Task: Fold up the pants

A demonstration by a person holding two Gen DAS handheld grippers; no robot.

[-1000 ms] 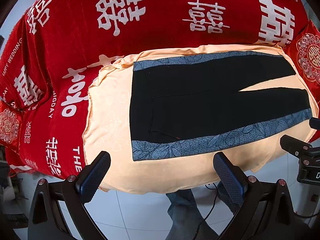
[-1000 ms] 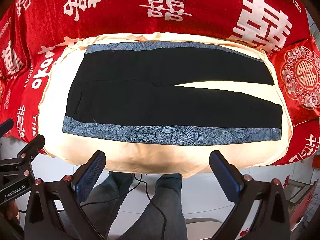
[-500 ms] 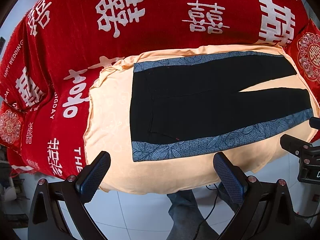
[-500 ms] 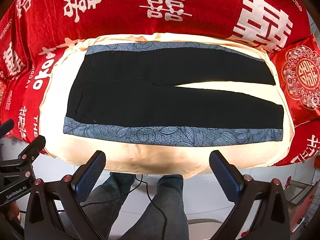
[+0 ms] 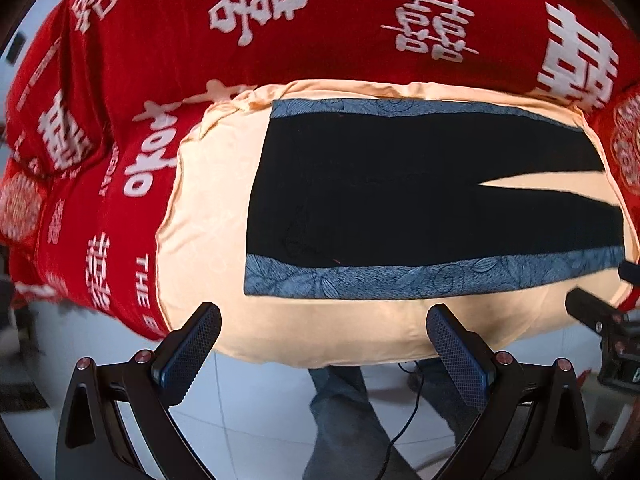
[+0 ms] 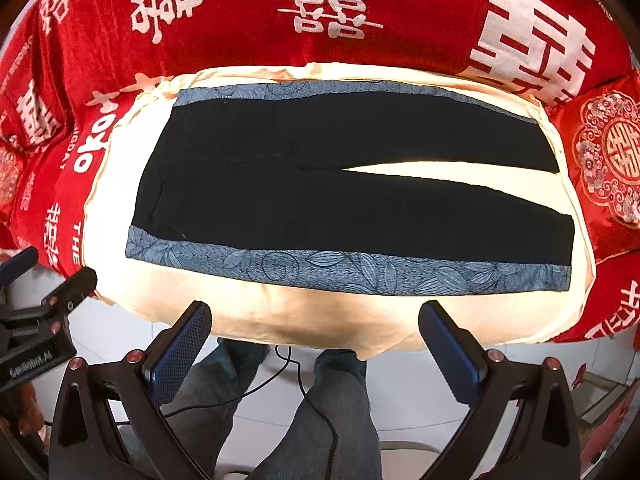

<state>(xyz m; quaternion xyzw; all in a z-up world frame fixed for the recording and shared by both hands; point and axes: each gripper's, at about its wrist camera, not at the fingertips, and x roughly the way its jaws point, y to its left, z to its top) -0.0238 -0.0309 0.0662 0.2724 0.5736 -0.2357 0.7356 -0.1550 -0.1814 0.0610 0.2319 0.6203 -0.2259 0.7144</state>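
Black pants [image 6: 352,200] lie flat on peach cloth [image 6: 320,316]; both grippers [image 5: 324,344] [image 6: 316,336] gape wide, seemingly short of its near edge.

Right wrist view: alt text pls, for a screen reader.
Black pants with blue leaf-print side stripes lie flat and unfolded on a cream cloth over a red bedspread, waist to the left and legs to the right. The right gripper hovers at the near edge, jaws wide open and empty, with the left gripper at far left.
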